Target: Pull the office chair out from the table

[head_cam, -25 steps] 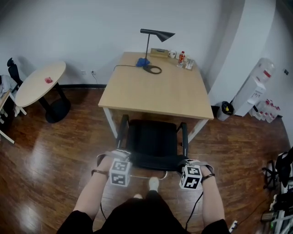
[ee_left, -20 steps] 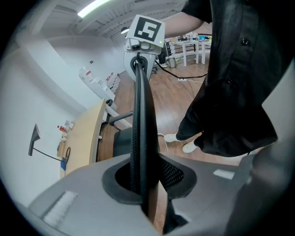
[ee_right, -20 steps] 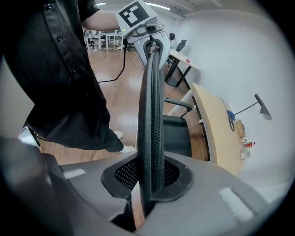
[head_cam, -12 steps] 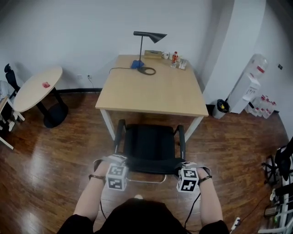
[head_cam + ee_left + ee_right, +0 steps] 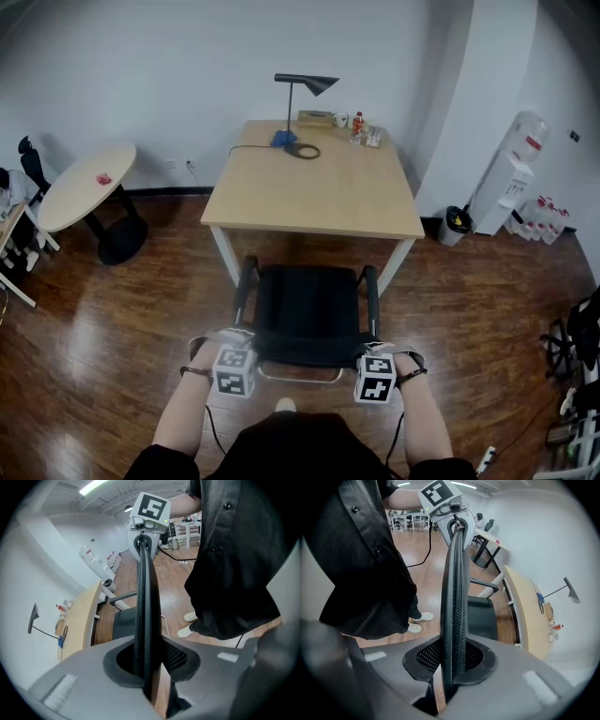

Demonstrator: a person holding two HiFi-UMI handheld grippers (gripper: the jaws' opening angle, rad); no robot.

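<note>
Office chair (image 5: 307, 302): black, standing on the wood floor (image 5: 141, 309) on the near side of the surface (image 5: 314, 192). Its seat is clear of the near edge, its armrest fronts are just beside that edge, and its back faces the person (image 5: 291, 450).
Left tongs (image 5: 249, 341): pinching the left end of the mesh backrest (image 5: 145, 597) at its top rim.
Right tongs (image 5: 366, 343): pinching the right end of the same rim.
Surface: a desk lamp (image 5: 305, 89) and small items sit along its far edge.
Water dispenser (image 5: 511, 173): far right, by the wall.
</note>
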